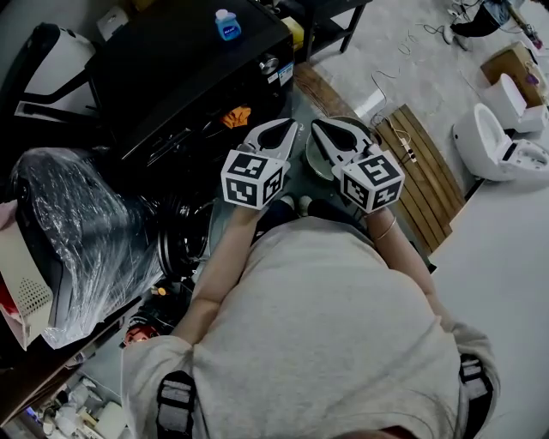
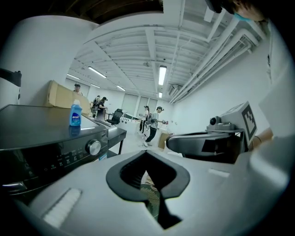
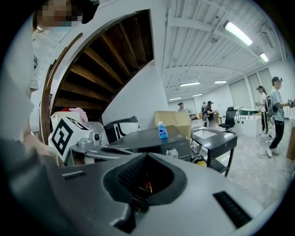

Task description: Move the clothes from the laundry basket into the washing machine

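The black washing machine (image 1: 184,69) stands ahead of me, with a blue bottle (image 1: 227,25) on its top. An orange piece (image 1: 237,117) shows at its front edge. My left gripper (image 1: 280,130) and my right gripper (image 1: 329,130) are held side by side in front of my chest, both shut with nothing between the jaws. Partly hidden under the right gripper is a round grey-green container (image 1: 319,163); I cannot see inside it. In the left gripper view the washer's knob panel (image 2: 69,154) is at the left. The right gripper view shows the washer (image 3: 152,138) straight ahead.
A plastic-wrapped bulky thing (image 1: 81,223) lies at the left. A wooden slatted pallet (image 1: 425,171) and white fixtures (image 1: 502,129) are on the floor at the right. A black side table (image 3: 213,138) stands beside the washer. Several people stand far off in the room.
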### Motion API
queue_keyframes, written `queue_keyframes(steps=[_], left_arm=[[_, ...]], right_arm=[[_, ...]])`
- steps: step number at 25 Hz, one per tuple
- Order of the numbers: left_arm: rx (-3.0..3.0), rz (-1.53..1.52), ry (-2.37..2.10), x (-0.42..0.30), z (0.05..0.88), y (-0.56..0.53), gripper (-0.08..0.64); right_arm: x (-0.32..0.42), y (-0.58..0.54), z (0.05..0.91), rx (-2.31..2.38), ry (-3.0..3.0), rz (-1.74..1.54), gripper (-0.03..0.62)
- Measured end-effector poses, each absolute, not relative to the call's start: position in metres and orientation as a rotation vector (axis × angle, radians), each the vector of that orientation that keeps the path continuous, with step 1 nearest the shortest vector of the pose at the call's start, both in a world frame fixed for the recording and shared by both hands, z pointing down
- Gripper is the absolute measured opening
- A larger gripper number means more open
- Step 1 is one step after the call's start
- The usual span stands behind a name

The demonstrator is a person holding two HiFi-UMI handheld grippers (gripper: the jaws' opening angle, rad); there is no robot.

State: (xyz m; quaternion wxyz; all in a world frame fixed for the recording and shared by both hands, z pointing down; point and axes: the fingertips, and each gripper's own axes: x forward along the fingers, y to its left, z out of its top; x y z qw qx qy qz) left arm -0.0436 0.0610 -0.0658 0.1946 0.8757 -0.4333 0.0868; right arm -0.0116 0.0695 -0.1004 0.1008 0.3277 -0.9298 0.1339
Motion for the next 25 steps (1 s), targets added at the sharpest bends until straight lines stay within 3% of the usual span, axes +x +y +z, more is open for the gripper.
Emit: queue_keyframes(steps=[25], left_arm=[[2.385,0.216,-1.235,-0.042,-0.056,0.071,0.009]], right_arm=[[-0.001,0.068,-0.076,1.034,-2.657,0.474,0.008]])
